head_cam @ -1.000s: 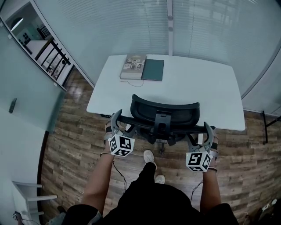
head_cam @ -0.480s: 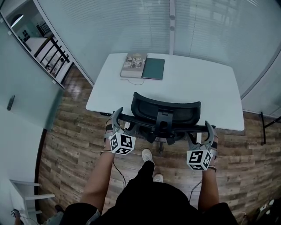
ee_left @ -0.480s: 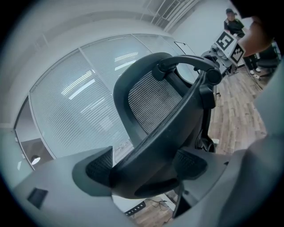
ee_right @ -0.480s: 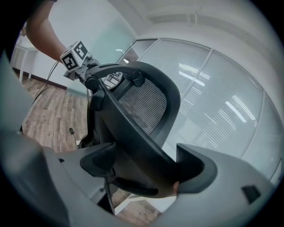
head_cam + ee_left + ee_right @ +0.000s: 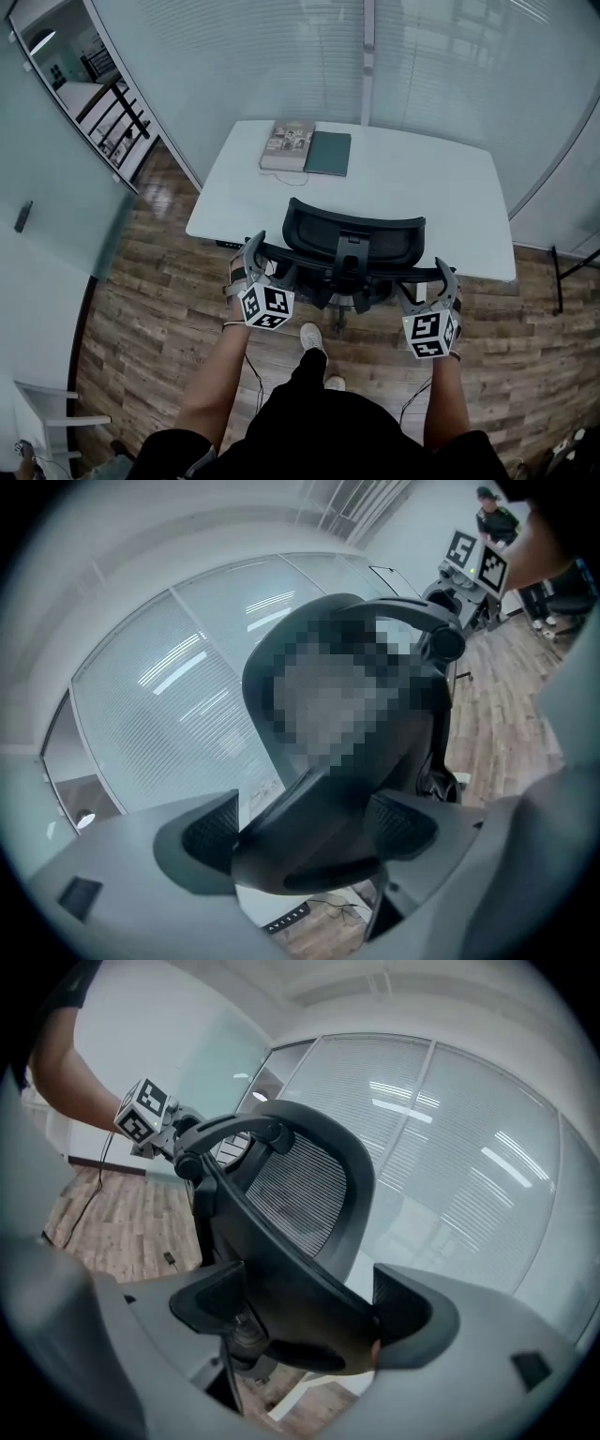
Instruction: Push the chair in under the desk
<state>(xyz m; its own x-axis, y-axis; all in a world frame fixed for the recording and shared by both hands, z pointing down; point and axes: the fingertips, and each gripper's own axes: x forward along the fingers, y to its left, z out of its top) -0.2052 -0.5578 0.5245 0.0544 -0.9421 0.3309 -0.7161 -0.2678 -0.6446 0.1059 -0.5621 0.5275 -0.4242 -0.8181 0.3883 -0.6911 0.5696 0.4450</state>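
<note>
A black mesh office chair (image 5: 354, 246) stands with its back to me, its front tucked against the white desk (image 5: 422, 187). My left gripper (image 5: 258, 261) is shut on the left end of the chair's curved rear bar (image 5: 309, 846); the bar fills the gap between the pads. My right gripper (image 5: 437, 279) is shut on the right end of that bar (image 5: 300, 1321) in the same way. The chair's headrest (image 5: 300, 1185) rises above the bar. The seat and base are mostly hidden under the backrest and desk.
A book (image 5: 289, 145) and a dark green notebook (image 5: 328, 153) lie at the desk's far left. Frosted glass walls (image 5: 281, 56) close in behind and left of the desk. Wooden floor (image 5: 150, 309) lies around it. My shoes (image 5: 315, 339) stand behind the chair.
Both grippers and the chair have edged slightly toward the desk. The hold on the bar is unchanged.
</note>
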